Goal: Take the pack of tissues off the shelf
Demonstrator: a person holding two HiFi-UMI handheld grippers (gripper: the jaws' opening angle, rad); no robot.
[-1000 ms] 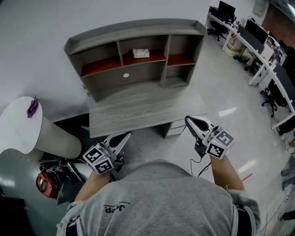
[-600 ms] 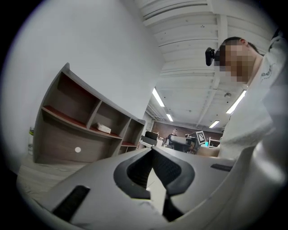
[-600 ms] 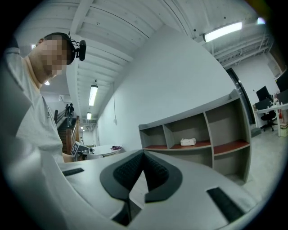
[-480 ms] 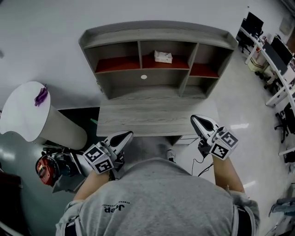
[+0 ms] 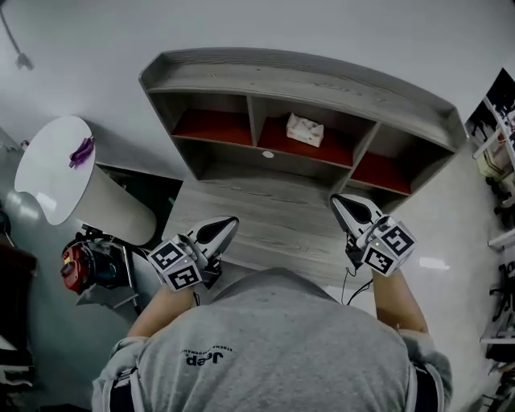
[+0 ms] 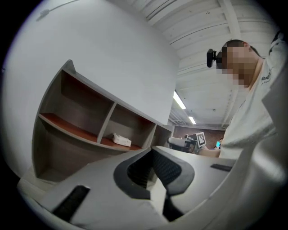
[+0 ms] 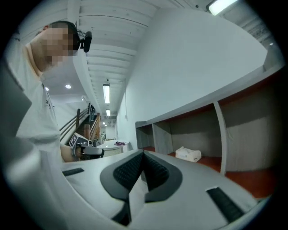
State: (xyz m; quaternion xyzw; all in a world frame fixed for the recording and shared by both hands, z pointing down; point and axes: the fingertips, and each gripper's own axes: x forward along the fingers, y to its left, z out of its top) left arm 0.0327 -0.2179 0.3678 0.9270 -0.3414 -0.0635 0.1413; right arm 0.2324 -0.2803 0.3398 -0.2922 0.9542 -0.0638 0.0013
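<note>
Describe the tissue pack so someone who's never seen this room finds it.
Find the grey wooden shelf unit on the desk against the white wall. Its three compartments have red floors; the pack of tissues lies in the middle one, a small white block, the only thing on the red.

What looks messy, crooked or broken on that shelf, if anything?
Nothing stands out. The pack of tissues lies alone in the middle compartment of the shelf, nothing is spilled, and the desk below looks undamaged.

a white pack of tissues (image 5: 305, 129) lies flat in the shelf's (image 5: 322, 84) middle compartment.
</note>
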